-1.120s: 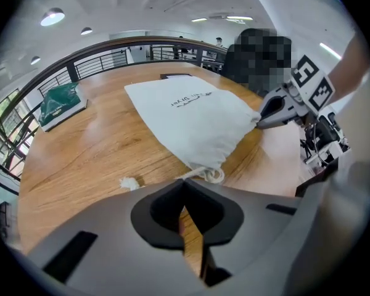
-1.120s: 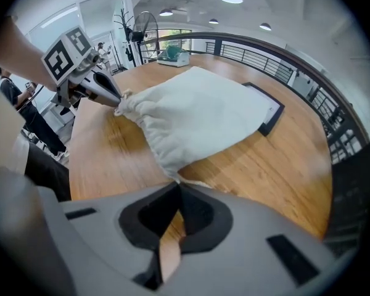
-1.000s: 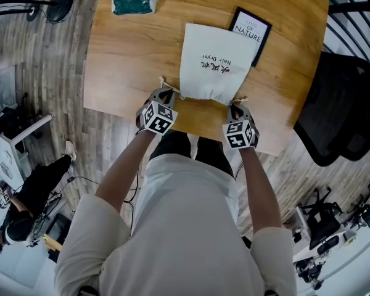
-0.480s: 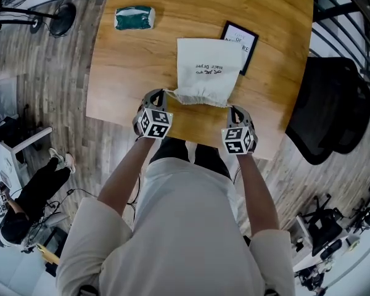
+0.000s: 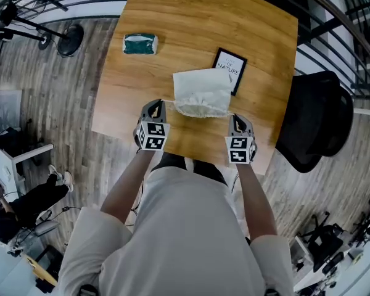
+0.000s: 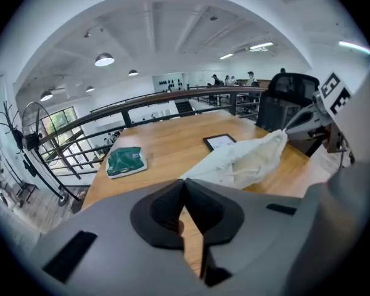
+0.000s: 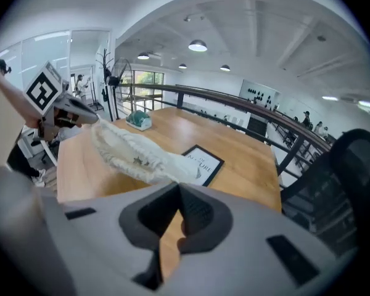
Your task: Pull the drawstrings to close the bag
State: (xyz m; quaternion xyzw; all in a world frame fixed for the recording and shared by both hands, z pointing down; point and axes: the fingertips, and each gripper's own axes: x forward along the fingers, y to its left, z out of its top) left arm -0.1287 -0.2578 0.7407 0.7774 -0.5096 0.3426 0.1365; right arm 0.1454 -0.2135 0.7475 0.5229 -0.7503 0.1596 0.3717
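Observation:
A white cloth drawstring bag (image 5: 201,90) hangs slung between my two grippers over the wooden table (image 5: 172,17). Its mouth (image 5: 200,110) is gathered and ruffled on the near side. My left gripper (image 5: 155,104) is shut on the drawstring at the bag's left end. My right gripper (image 5: 235,118) is shut on the drawstring at the right end. In the left gripper view the bag (image 6: 243,159) stretches from my shut left gripper (image 6: 184,197) toward the other gripper. In the right gripper view the puckered bag (image 7: 135,153) runs from my shut right gripper (image 7: 177,199) toward the left one.
A green packet (image 5: 140,44) lies at the table's far left. A black-framed print (image 5: 229,68) lies just behind the bag. A black office chair (image 5: 314,122) stands right of the table. A railing (image 6: 172,100) runs beyond the table's far edge.
Both grippers have risen and drawn a little apart. The bag's near end has come up off the table, and its mouth has bunched narrower.

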